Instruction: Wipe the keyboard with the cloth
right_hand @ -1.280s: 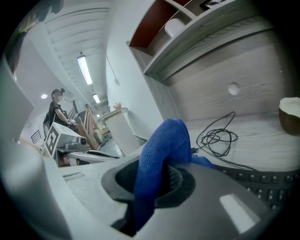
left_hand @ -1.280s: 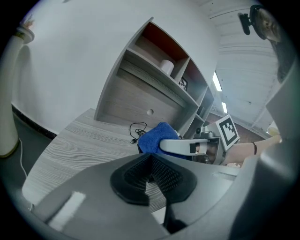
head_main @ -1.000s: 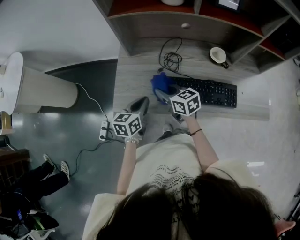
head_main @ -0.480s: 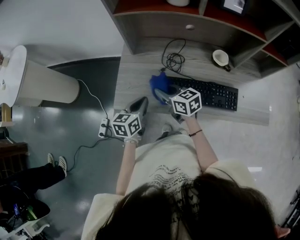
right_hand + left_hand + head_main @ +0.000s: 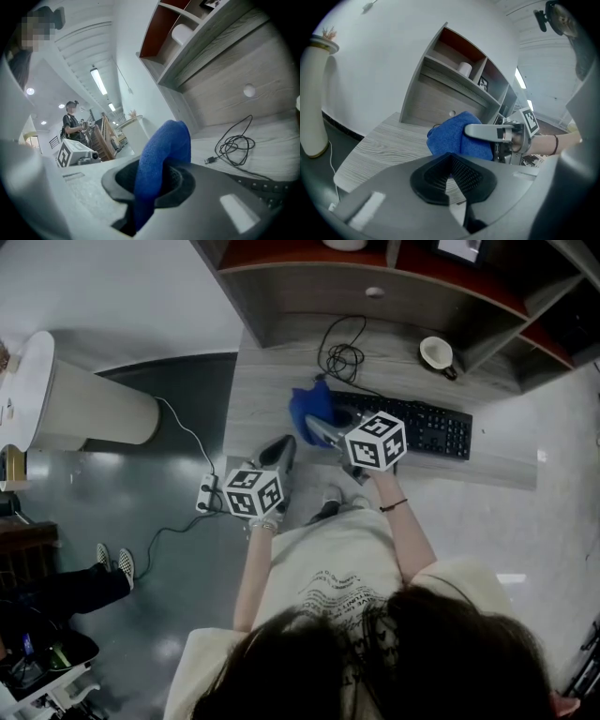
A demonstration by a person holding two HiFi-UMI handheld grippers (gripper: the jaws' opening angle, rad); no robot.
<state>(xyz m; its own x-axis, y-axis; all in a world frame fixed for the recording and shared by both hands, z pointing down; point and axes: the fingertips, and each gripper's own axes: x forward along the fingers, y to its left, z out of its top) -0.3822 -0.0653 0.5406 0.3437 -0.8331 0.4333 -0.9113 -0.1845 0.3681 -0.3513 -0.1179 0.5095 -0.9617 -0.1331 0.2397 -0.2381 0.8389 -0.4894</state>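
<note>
Hovering at the table's (image 5: 253,390) front edge near its left corner, the left gripper (image 5: 278,454) has its fingers (image 5: 466,176) pressed together with nothing between them. Only its own view makes that plain; in the head view they read as one dark wedge. Just to its right, the right gripper (image 5: 315,427) points at the left end of the keyboard (image 5: 427,429), its fingers clamped on the blue cloth (image 5: 307,407). The right gripper view shows the cloth rising out of the closed fingers in a folded hump. The left gripper view shows it side-on, as a bunched wad under one grey finger. The head view alone takes in the whole black keyboard along the front edge toward the right. It also shows the coiled cable (image 5: 342,360) behind the keyboard and a cup (image 5: 436,352) toward the back right. The cloth covers the keyboard's left end, so whether it touches the keys cannot be told. In the right gripper view only a dark sliver of keys shows at the lower right.
</note>
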